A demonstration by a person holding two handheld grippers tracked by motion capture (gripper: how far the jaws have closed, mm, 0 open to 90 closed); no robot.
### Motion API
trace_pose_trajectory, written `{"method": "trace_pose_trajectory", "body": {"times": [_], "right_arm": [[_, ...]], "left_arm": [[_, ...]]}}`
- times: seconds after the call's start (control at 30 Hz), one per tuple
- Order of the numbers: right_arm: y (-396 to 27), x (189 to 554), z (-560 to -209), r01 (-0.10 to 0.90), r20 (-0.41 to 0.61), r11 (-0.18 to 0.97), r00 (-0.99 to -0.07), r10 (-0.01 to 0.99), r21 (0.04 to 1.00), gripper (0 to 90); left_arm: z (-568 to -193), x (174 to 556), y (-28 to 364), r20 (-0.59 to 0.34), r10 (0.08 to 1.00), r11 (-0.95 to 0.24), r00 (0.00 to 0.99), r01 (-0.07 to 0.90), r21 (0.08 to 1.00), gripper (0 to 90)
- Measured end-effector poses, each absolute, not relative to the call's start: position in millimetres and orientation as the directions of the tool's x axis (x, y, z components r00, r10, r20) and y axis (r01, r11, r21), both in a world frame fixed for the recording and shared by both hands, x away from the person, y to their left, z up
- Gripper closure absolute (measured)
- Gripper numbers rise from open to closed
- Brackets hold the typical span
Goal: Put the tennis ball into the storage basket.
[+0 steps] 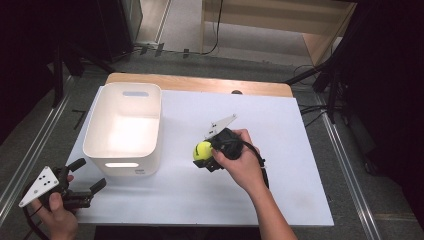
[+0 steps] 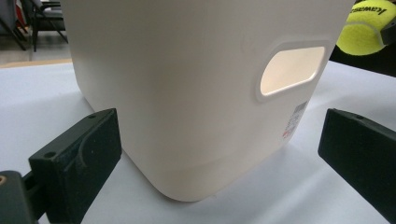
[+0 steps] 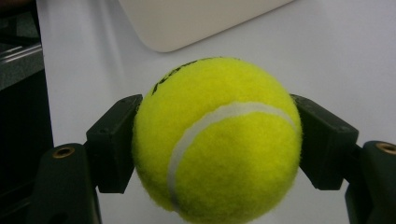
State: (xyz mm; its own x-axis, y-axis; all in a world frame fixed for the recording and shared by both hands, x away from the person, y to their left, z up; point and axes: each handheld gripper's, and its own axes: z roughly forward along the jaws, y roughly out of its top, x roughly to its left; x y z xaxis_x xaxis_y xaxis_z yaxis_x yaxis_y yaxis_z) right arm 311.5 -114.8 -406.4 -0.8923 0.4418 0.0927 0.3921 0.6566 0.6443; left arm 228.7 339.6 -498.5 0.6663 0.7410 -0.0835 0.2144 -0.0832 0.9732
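A yellow tennis ball (image 1: 202,150) is clamped in my right gripper (image 1: 203,156) near the middle of the white table top, just right of the white bin (image 1: 123,129). In the right gripper view both black pads press the sides of the ball (image 3: 217,140), which hangs above the table. My left gripper (image 1: 89,176) rests at the table's near left corner, jaws wide apart and empty, pointing at the bin's near wall. The left gripper view has the bin (image 2: 187,93) close ahead, its handle slot lit, with the ball (image 2: 366,28) at the top right.
The white bin stands empty on the left half of the white table top (image 1: 290,170). A wooden edge (image 1: 200,82) runs along the table's far side. Dark stands and cables lie on the floor at both sides.
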Motion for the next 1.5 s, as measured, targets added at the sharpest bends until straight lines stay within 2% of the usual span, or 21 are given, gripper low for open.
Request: {"method": "trace_pose_trajectory", "body": {"times": [1.5], "right_arm": [[-70.7,341.0,-364.5,0.350,0.084,0.647,-0.911,0.404,0.677,23.1]], "left_arm": [[-498.5,229.5,340.6,-0.095,0.737,-0.074,0.669,0.220,0.973,0.0]]}}
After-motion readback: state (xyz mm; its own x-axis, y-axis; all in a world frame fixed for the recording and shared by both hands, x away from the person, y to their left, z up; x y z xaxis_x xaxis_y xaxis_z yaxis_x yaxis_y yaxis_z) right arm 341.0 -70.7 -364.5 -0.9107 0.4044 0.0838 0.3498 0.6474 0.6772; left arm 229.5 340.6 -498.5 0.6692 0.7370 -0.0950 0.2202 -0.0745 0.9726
